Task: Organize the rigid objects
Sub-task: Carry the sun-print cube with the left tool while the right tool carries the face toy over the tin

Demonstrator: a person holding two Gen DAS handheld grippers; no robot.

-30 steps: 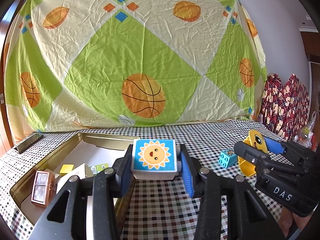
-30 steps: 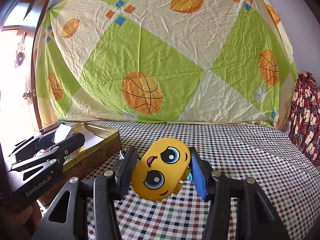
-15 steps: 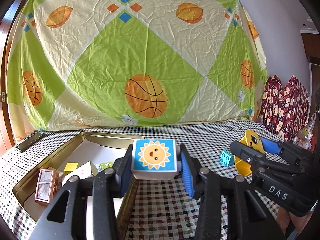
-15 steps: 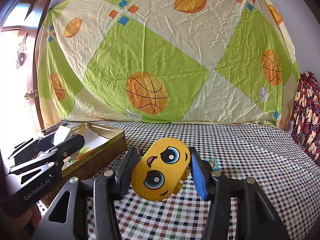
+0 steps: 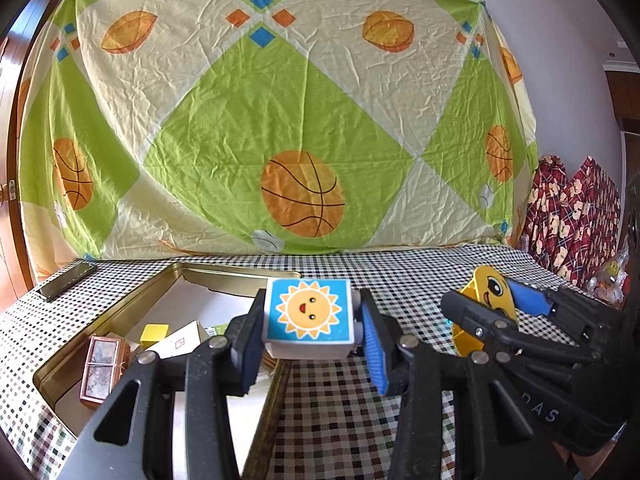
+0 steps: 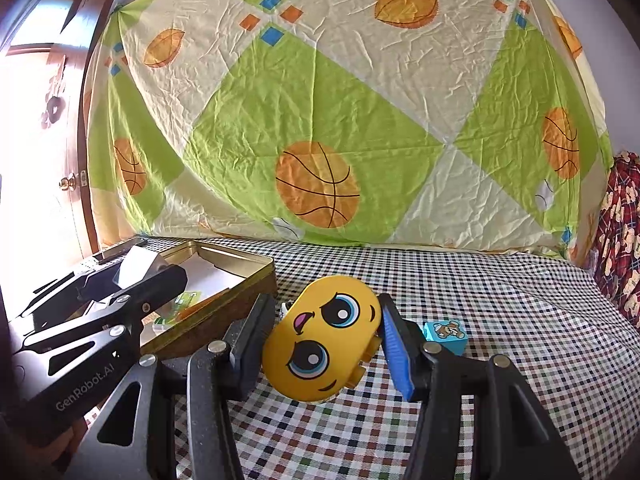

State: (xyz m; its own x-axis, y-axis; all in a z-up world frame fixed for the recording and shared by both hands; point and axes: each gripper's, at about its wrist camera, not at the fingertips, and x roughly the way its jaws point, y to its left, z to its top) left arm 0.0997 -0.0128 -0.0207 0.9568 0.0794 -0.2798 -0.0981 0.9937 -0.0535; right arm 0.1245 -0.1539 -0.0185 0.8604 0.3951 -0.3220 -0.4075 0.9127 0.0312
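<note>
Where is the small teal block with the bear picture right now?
In the right wrist view, the teal bear block sits on the checked tablecloth, just right of the right gripper holding the yellow face toy.

Left tool (image 5: 310,344) clamps sun block (image 5: 308,318) above gold tin (image 5: 120,312).

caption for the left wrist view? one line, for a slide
Left gripper holds a sun-face block over the gold tin; right gripper holds a yellow face block.
</note>
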